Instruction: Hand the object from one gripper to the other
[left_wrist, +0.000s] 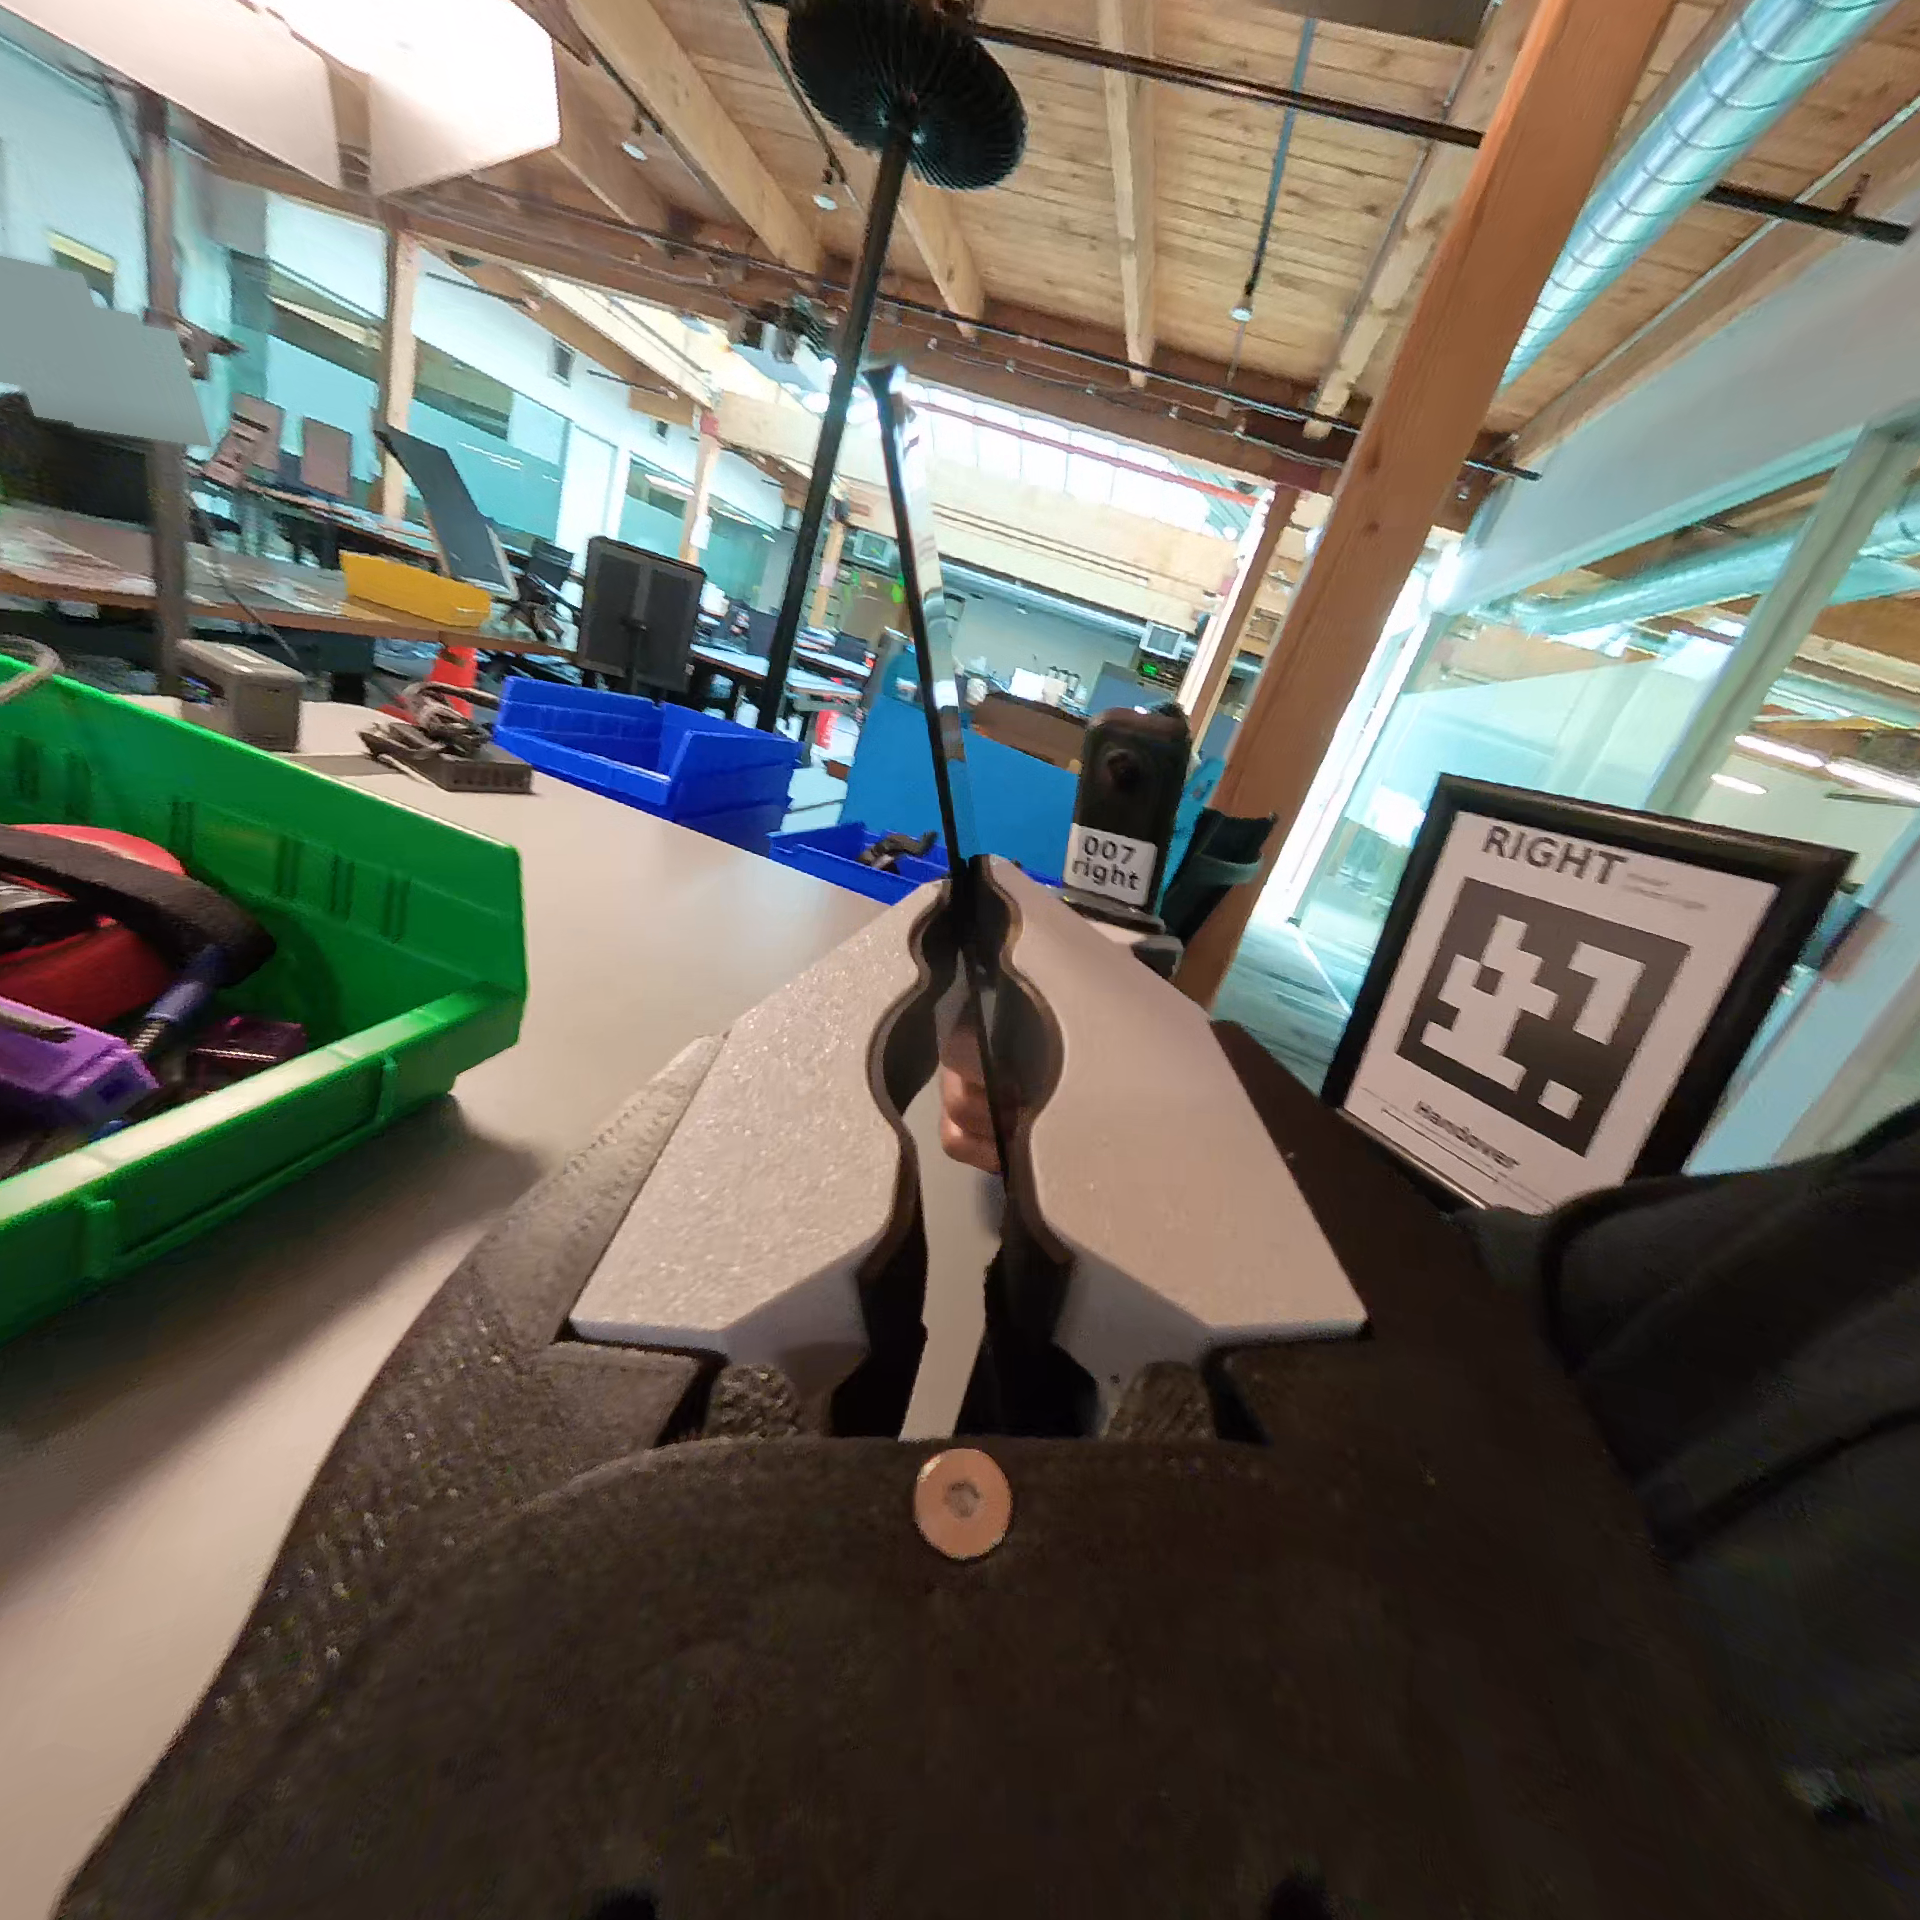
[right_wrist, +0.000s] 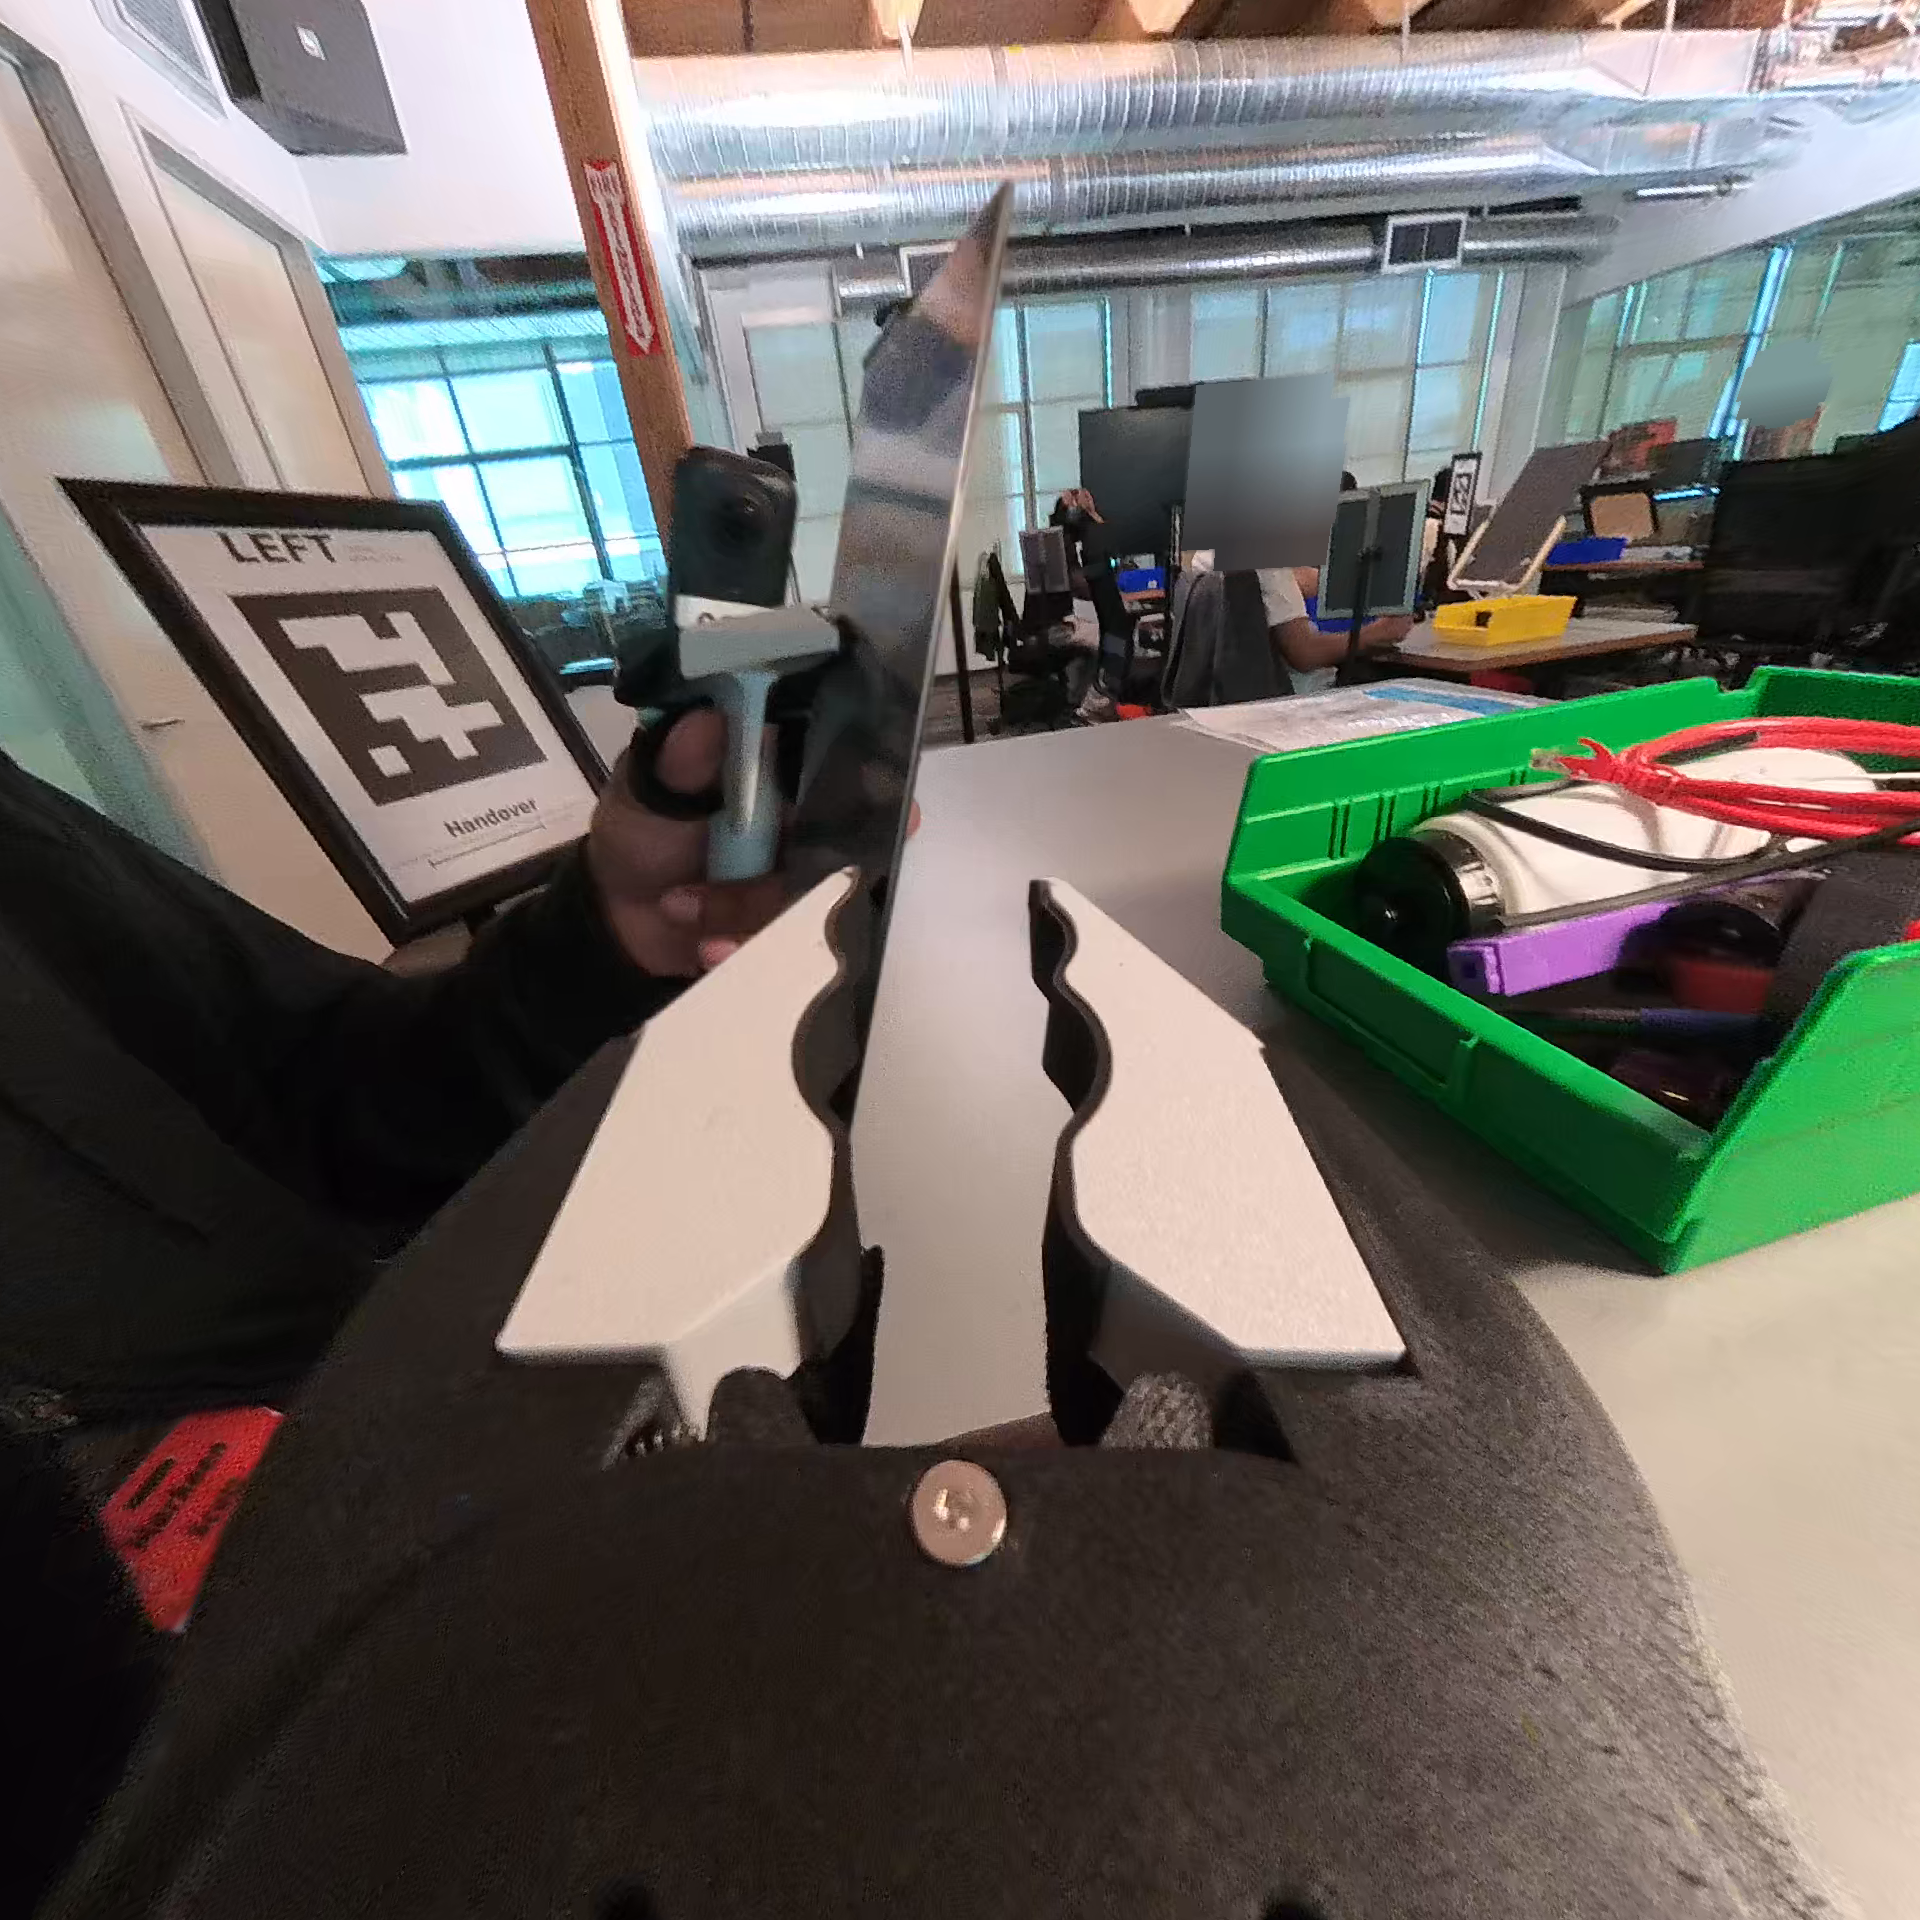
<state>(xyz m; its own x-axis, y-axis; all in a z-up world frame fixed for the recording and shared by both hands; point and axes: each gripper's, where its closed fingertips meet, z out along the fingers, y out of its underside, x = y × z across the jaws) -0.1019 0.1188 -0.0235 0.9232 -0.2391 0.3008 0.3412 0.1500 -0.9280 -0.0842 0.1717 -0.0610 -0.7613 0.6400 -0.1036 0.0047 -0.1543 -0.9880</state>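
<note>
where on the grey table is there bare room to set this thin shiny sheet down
Bare grey tabletop lies between the green plastic bin and the black-framed marker sign. More runs from that bin to the blue plastic bins. It is crowded inside the green bin and near the black cables.

From each gripper's wrist we look forward along its fingers, low and close above the grey table (left_wrist: 644, 935). The views face each other; both share the green bin (left_wrist: 312, 935) (right_wrist: 1558, 1091) and table.
</note>
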